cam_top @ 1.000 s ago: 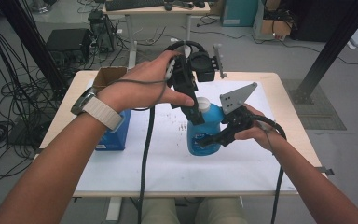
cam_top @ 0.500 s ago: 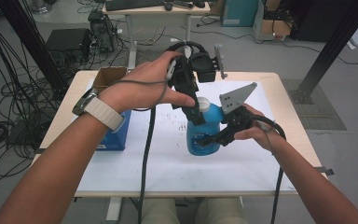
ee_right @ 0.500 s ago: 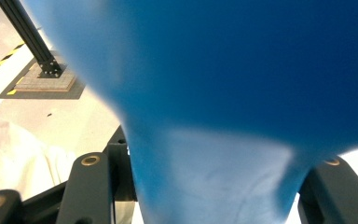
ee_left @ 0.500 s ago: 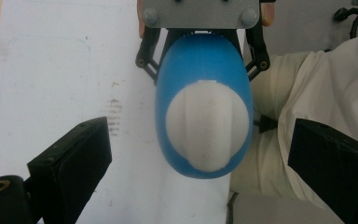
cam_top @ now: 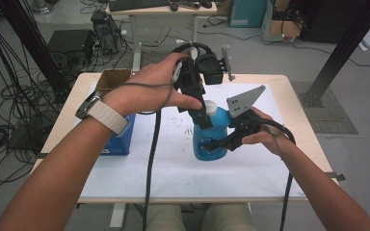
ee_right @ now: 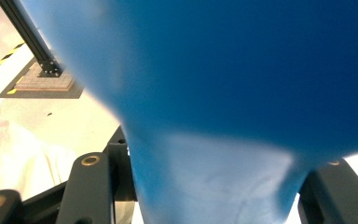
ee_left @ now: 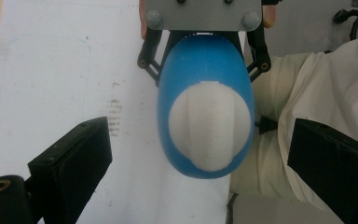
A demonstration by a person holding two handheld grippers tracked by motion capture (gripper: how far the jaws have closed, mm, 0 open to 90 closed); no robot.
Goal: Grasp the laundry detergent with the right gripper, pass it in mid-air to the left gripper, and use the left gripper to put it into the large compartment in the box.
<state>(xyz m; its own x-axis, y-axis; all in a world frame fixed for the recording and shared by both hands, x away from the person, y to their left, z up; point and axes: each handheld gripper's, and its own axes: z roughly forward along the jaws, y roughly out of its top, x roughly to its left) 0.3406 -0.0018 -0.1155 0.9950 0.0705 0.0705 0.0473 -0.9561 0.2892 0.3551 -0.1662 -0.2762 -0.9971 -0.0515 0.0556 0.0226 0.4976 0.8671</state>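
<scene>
A blue bottle (cam_top: 211,139) with a white cap (cam_top: 211,107) stands upright on the white sheet (cam_top: 173,163) in the middle of the table. My right gripper (cam_top: 220,143) comes in from the right and is shut on the bottle's body; in the right gripper view the blue bottle (ee_right: 214,93) sits pinched between the two jaws. My left gripper (cam_top: 200,114) hangs over the bottle and points straight down. In the left gripper view the cap (ee_left: 209,126) lies between the jaws, which stand wide apart and clear of it; the left gripper (ee_left: 200,163) is open.
A blue box (cam_top: 120,139) lies at the sheet's left edge, with an open cardboard box (cam_top: 113,79) behind it. Beyond the table stand a second desk (cam_top: 159,9), a black frame post (cam_top: 337,53) and cables on the floor at left.
</scene>
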